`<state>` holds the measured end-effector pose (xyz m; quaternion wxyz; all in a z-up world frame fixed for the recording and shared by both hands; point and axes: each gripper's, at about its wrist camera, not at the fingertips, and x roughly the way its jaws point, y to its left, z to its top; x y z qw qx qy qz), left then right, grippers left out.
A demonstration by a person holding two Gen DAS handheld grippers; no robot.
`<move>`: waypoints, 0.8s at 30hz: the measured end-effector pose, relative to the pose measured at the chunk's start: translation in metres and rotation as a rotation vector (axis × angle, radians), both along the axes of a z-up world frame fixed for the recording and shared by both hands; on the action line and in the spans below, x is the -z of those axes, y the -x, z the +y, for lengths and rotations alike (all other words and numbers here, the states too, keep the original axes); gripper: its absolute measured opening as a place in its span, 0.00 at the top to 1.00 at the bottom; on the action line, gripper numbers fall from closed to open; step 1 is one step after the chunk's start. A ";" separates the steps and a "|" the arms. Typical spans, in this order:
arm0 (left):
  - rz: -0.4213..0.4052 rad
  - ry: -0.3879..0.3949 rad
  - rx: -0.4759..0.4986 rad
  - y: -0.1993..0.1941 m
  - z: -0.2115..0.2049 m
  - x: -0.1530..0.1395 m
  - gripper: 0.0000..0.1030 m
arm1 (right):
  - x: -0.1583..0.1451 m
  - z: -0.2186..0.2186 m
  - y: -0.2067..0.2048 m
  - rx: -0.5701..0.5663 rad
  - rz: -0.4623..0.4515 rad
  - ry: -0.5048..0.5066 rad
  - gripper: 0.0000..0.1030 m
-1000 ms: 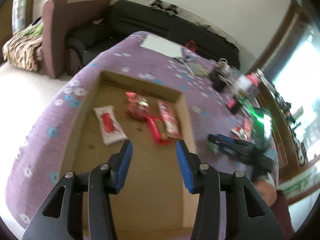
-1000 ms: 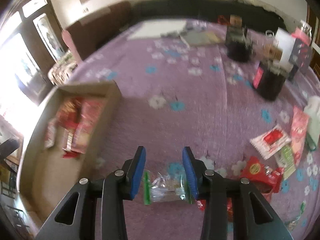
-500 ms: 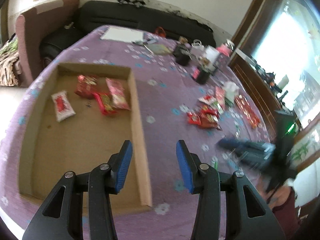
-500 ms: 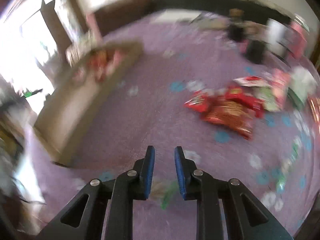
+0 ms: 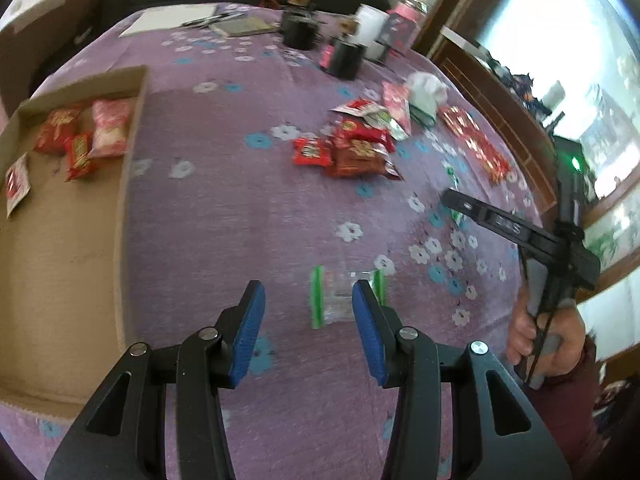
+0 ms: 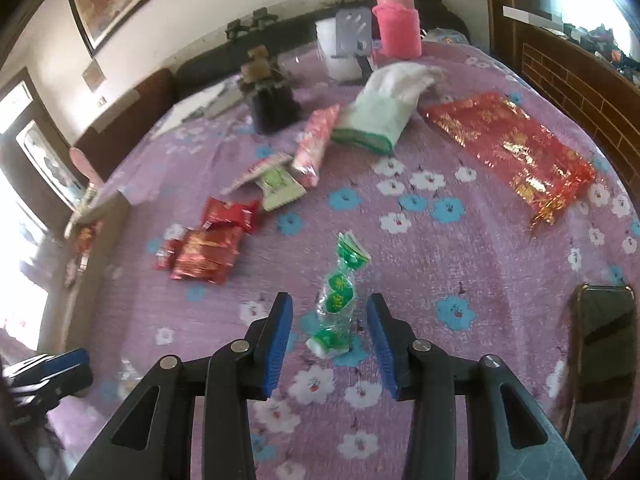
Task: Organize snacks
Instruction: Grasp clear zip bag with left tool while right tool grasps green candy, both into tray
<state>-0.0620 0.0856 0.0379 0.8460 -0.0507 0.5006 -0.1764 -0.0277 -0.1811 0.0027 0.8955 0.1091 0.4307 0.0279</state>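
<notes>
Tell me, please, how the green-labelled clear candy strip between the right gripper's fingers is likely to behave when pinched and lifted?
The candy strip looks thin and crinkly, so it will probably flop at both ends. Its glossy film may slip between the right gripper pads. It seems light.

Left wrist: close above table's near edge, facing far edge, box [image 5: 128, 184] at left | Right wrist: close, facing far-left corner | Shared: red snack pile [image 5: 352, 152] [image 6: 208, 252]
</notes>
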 end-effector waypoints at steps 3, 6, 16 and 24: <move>-0.045 -0.085 0.073 -0.001 -0.019 0.004 0.58 | 0.001 0.006 -0.003 -0.002 -0.033 0.033 0.59; -0.123 -0.171 0.140 0.001 -0.033 0.005 0.58 | 0.004 0.006 -0.004 0.005 -0.048 0.071 0.73; -0.237 -0.252 0.369 0.004 -0.056 0.017 0.38 | 0.005 0.000 0.000 0.002 -0.062 0.054 0.76; -0.164 -0.217 0.321 0.000 -0.053 0.024 0.50 | 0.005 0.000 0.001 0.007 -0.067 0.053 0.76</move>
